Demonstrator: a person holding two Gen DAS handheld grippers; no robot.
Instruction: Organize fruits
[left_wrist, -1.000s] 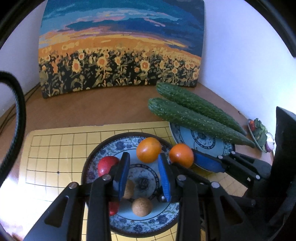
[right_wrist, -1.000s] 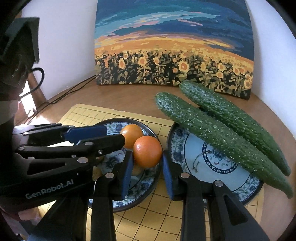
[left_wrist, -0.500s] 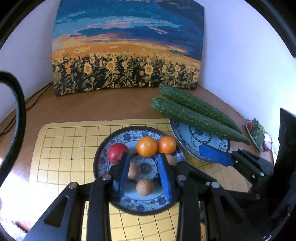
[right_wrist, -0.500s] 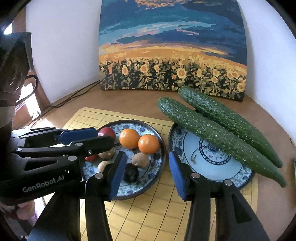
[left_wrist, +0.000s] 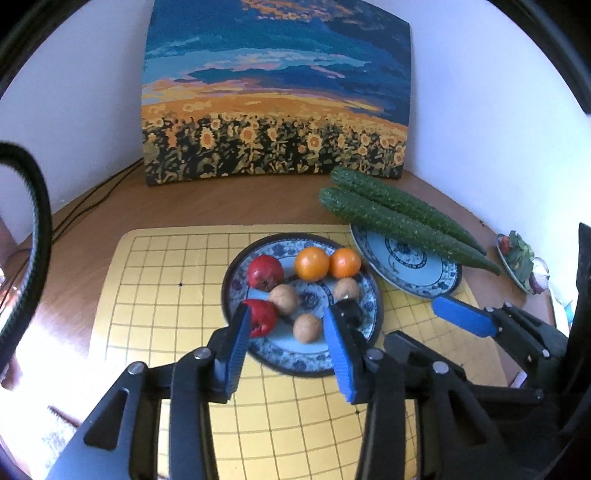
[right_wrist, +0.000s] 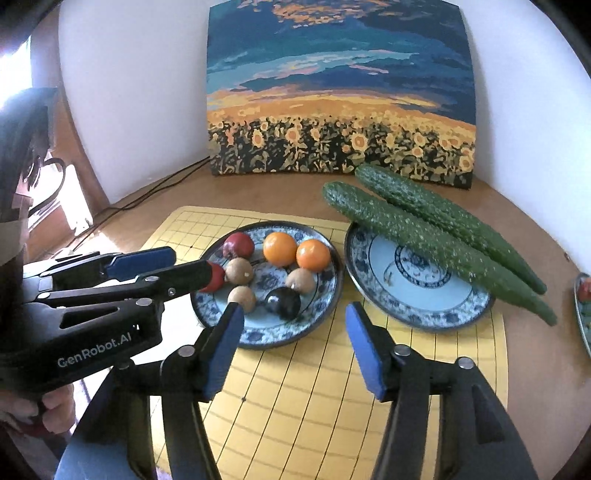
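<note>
A sunflower painting (right_wrist: 340, 92) leans against the white wall at the back of the brown tabletop (right_wrist: 535, 362). In front of it lies a yellow gridded mat (right_wrist: 314, 398) carrying two blue patterned plates side by side. Two long cucumbers (right_wrist: 424, 229) lie slantwise across the far rim of the right plate (right_wrist: 417, 314), their tips reaching past it onto the tabletop. The left plate (right_wrist: 317, 317) holds all the small fruit: two oranges (right_wrist: 295, 251) touching at the back, a red fruit (right_wrist: 239, 245) beside them, another red fruit (left_wrist: 263, 316) at the near left rim, three brown round fruits (right_wrist: 240, 270) and one dark round fruit (right_wrist: 284, 302). The left claw (left_wrist: 286, 343) hovers over the near edge of that plate, its blue jaws apart and just opened wider, with nothing gripped. The right claw (right_wrist: 295, 354) hangs above the mat in front of the gap between the plates, jaws likewise just spread wider and empty. A hand (right_wrist: 48, 410) shows at the lower left of the right wrist view.
</note>
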